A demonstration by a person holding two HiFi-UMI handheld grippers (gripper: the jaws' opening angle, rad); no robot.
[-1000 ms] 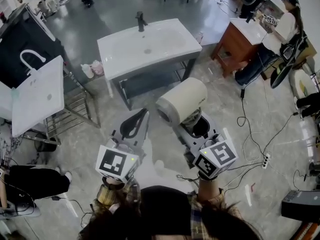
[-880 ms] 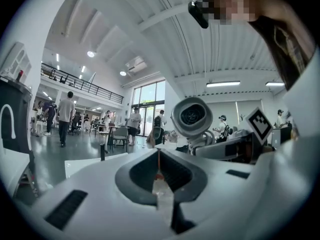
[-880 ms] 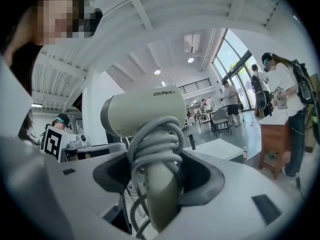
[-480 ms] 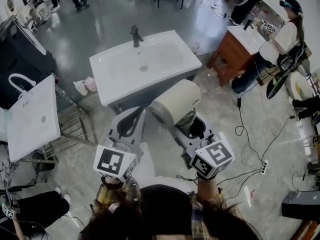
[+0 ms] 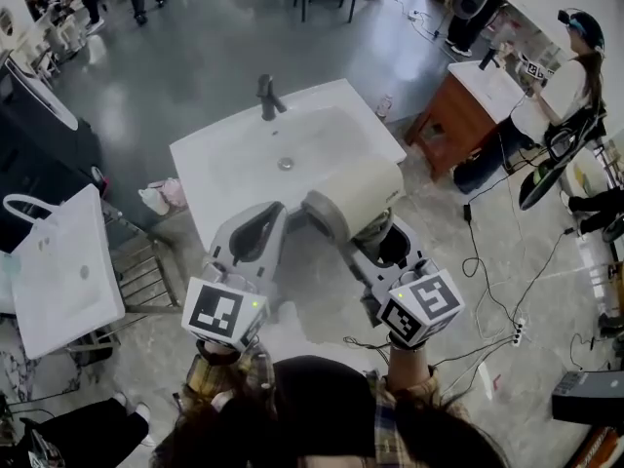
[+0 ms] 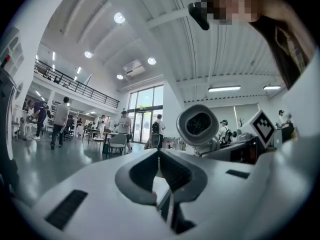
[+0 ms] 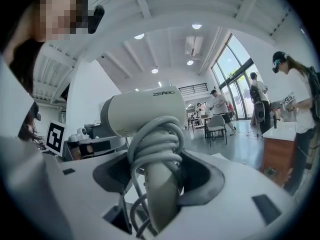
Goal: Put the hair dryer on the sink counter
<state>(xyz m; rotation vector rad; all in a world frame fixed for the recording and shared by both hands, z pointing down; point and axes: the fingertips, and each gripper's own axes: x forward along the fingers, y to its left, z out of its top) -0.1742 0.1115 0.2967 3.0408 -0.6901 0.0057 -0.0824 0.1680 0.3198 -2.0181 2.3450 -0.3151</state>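
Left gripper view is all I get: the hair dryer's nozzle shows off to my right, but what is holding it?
Observer: The right gripper is shut on the handle of the hair dryer, and a grey cord is wound round that handle.
Operator: Where is the sink counter? It is not in my picture.
Observer: In the head view the white sink counter lies straight ahead, and the hair dryer's barrel overlaps its front right corner. I cannot tell how high it is above the counter.
Operator: Anything standing on that counter?
Observer: A dark faucet stands at its far edge, away from the hair dryer.
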